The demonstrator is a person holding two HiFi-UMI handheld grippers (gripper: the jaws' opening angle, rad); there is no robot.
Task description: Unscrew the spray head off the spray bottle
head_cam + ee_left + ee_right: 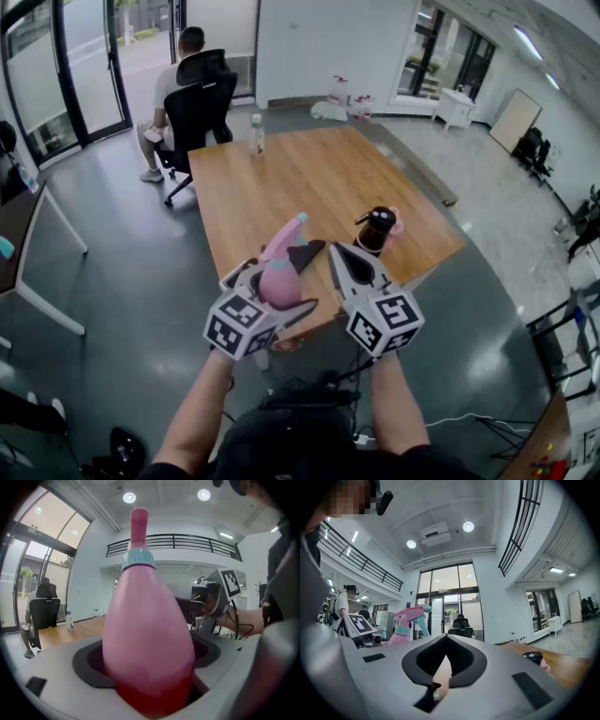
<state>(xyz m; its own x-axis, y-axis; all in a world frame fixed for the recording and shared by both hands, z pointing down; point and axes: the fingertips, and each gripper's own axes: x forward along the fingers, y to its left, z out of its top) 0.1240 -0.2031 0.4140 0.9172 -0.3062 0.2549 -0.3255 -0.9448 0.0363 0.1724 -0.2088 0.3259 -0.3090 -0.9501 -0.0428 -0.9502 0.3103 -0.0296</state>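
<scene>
Your left gripper (286, 272) clamps the pink spray bottle (147, 620), spray head (410, 616) on, above the wooden table's (309, 178) near edge. Your right gripper (339, 253) is closed, empty. Beyond: grey floor (122, 272), glass doors (84, 66), a seated person (178, 70).

A spray bottle (284, 272) is held between the fingers of the left gripper (279, 262), above the near edge of the table (281, 178). A second bottle (377, 230) is set just beyond the fingertips of the right gripper (343, 255); a water bottle (257, 134) is placed far ahead.
</scene>
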